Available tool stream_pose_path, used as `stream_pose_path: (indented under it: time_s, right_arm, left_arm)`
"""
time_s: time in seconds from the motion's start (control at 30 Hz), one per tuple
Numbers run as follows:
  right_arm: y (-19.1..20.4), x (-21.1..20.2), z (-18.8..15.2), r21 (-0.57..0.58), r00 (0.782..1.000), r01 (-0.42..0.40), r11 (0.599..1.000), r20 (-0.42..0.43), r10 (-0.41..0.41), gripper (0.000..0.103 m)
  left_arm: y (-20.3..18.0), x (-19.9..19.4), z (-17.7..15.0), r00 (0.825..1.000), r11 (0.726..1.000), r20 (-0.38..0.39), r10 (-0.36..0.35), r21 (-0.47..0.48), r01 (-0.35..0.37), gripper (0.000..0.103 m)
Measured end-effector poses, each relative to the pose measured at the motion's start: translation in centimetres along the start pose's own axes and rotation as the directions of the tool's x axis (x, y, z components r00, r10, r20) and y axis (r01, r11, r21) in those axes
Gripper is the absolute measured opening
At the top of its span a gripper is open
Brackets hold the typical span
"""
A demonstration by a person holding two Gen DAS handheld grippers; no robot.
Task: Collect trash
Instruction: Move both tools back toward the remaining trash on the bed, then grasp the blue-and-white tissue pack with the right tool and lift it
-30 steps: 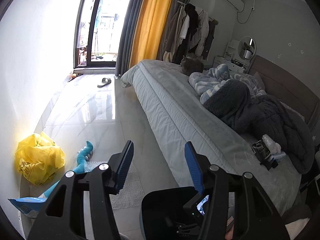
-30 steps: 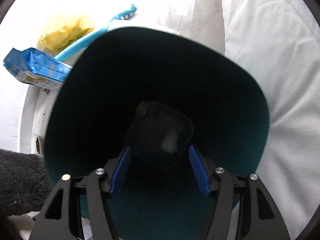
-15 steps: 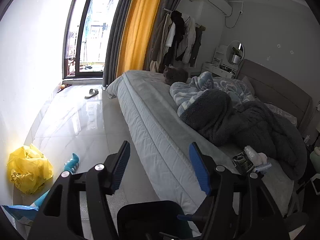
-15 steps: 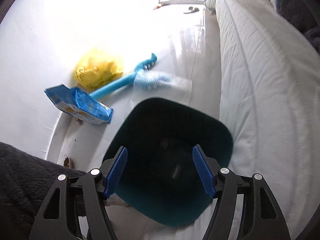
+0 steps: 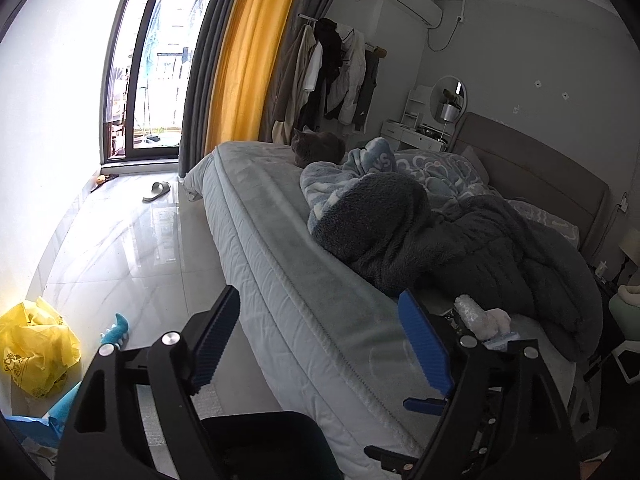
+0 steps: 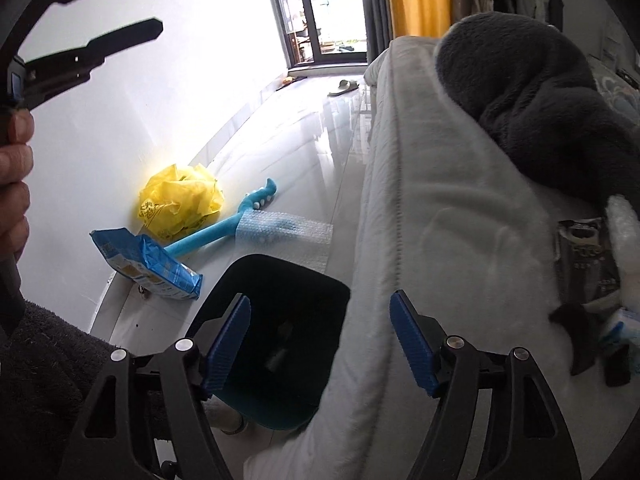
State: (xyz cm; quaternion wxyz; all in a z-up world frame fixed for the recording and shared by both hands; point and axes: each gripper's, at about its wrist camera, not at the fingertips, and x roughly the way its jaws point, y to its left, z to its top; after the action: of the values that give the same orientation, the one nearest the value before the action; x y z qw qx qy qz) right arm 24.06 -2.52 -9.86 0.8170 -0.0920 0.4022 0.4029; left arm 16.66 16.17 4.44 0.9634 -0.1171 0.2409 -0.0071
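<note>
Both claws are empty. The right claw [image 6: 320,340] has its pads apart with nothing between them, and its jaws have just been opening; the left claw [image 5: 324,340] stands wider still, also just opened, also bare.

The bin [image 6: 280,328] sits on the floor directly below and slightly left of the right claw, hard against the side of the bed [image 6: 420,208], with something dark lying in its bottom.

What remains lies in two groups. On the bed, ahead and to the right of both claws, is a small heap: a dark wrapper [image 6: 580,256], a roll of bubble wrap [image 5: 470,312] and some white and blue scraps beside it. In the left wrist view this heap sits just past the right-hand pad, partly hidden by it. On the floor, ahead and to the left, lie a blue packet [image 6: 148,264], a yellow bag [image 6: 180,200] by the wall, and a sheet of bubble wrap [image 6: 284,232] across a blue toy [image 6: 240,220].

The heap on the bed looks nearer to the right claw, so a short swing rightward probably comes next. The wrapper's long side runs away from that claw.
</note>
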Motion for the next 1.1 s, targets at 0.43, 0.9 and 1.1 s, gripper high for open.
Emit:
stream_pose_path:
  time_s: [0.43,0.9,1.1]
  right_arm:
    - [-7.5,-3.9,-2.6,0.151,0.992,0.095,0.984,0.067,-0.106,0.074]
    - [-13.6,-5.5,-5.1,0.268,0.986,0.11,0.957,0.091,-0.139,0.074]
    - [-14.0,-6.1,-5.0,0.258,0.984,0.095,0.961,0.123,-0.13,0.074]
  left_arm:
    - [-5.2,3.2,-1.7,0.997,0.995,-0.055,-0.062,0.069,0.066,0.087]
    - [-9.3,6.9,-3.7,0.981,0.984,-0.122,-0.152,0.073,0.162,0.087]
    - [-10.7,8.3,-4.9,0.973,0.979,-0.164,-0.162,0.095,0.179,0.087]
